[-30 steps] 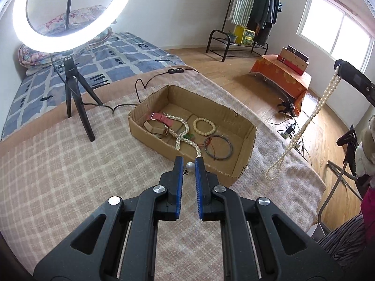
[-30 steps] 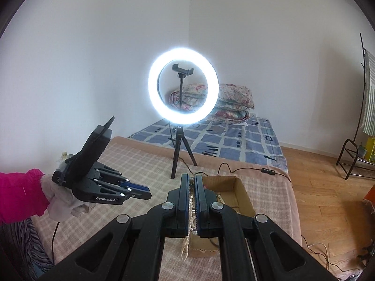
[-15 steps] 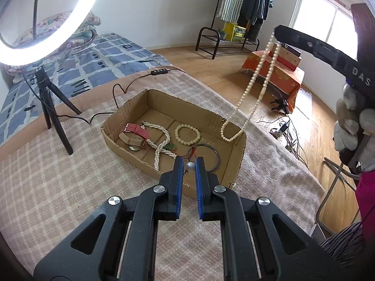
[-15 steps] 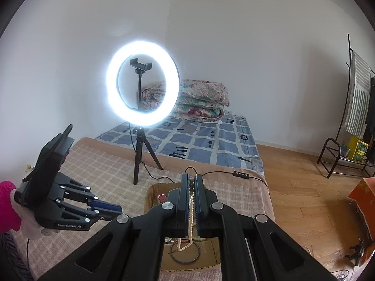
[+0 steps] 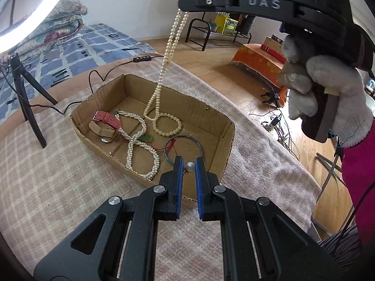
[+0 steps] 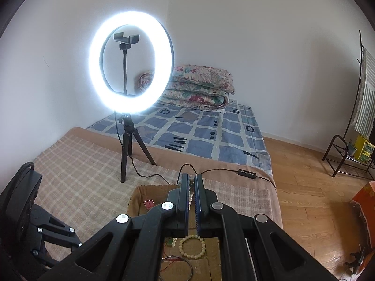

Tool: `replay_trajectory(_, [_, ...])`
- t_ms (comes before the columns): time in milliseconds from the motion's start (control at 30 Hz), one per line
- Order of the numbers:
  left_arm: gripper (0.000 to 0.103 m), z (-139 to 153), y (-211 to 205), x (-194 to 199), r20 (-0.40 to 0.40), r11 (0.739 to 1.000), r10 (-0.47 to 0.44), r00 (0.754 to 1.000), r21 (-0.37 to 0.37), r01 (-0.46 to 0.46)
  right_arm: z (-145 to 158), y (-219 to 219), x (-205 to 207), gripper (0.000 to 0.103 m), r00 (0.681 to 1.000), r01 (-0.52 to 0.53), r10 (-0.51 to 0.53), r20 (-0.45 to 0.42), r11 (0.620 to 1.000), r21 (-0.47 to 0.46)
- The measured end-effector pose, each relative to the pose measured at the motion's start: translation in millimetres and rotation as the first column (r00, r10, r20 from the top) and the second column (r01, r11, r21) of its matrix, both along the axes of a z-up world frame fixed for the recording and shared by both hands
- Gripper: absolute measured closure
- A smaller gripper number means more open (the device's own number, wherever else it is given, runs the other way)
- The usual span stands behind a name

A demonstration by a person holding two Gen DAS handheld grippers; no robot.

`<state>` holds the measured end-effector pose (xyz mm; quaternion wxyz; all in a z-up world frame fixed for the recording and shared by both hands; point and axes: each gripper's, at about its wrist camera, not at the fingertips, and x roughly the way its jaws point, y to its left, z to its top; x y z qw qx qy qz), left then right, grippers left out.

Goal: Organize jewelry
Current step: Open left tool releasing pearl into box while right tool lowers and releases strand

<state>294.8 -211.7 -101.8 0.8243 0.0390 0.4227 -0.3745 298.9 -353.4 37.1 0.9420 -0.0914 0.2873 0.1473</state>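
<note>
Dangling pearl necklace (image 5: 164, 70) over cardboard box (image 5: 229, 140), R claw (image 5: 184, 7) clamped.

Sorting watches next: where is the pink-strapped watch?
In the left wrist view, the watch lies in the cardboard box's left corner, beside the coiled pearl strand.

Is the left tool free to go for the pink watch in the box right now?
Probably not yet: the left tool is shut on a small silver bead. The path to the pink watch in the box looks open.

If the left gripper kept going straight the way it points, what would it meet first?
Probably the thin metal bangle on the floor of the cardboard box, just beyond the left gripper and its silver bead; depth is uncertain.
</note>
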Motion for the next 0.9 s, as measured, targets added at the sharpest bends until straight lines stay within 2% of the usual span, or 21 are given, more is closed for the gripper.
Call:
replay_trajectory(433, [0.095,-15,-18,4,-0.024,1.000,-0.017,1.000,-0.010,0.017,-36,6,41,0.100,0.994,-0.032,0.037,-0.099,0.998,0.049])
replay_trajectory(533, [0.095,-15,-22,2,-0.007,1.000,-0.026,1.000,-0.001,0.026,-38,6,43,0.078,0.994,-0.033,0.040,-0.104,0.998,0.062])
replay_trajectory(600, [0.094,-15,-24,0,0.007,0.999,-0.034,0.999,0.009,0.034,-38,4,43,0.072,0.993,-0.029,0.037,-0.110,0.997,0.072])
replay_trajectory(633, [0.089,-15,-25,-1,0.015,0.999,-0.032,0.999,0.017,0.032,-39,4,43,0.064,0.993,-0.024,0.032,-0.114,0.997,0.071])
replay_trajectory(667, [0.069,-14,-26,-1,0.020,0.999,-0.028,0.999,0.024,0.028,-39,3,43,0.049,0.993,-0.016,0.023,-0.113,0.998,0.067])
replay_trajectory(700, [0.057,-14,-26,-2,0.028,1.000,-0.021,0.999,0.024,0.020,-39,2,42,0.041,0.994,-0.005,0.011,-0.107,0.998,0.062])
replay_trajectory(733, [0.043,-12,-25,-3,0.042,1.000,-0.014,0.999,0.015,0.013,-38,1,41,0.028,0.995,0.006,0.000,-0.097,0.998,0.062])
replay_trajectory(833, [0.033,-9,-23,-4,0.064,1.000,0.007,0.998,0.013,-0.008,-34,-4,39,0.018,0.996,0.026,-0.019,-0.082,0.996,0.085])
replay_trajectory(900, [0.033,-8,-23,-3,0.066,1.000,0.018,0.998,0.017,-0.019,-32,-8,37,0.012,0.997,0.043,-0.036,-0.073,0.994,0.097])
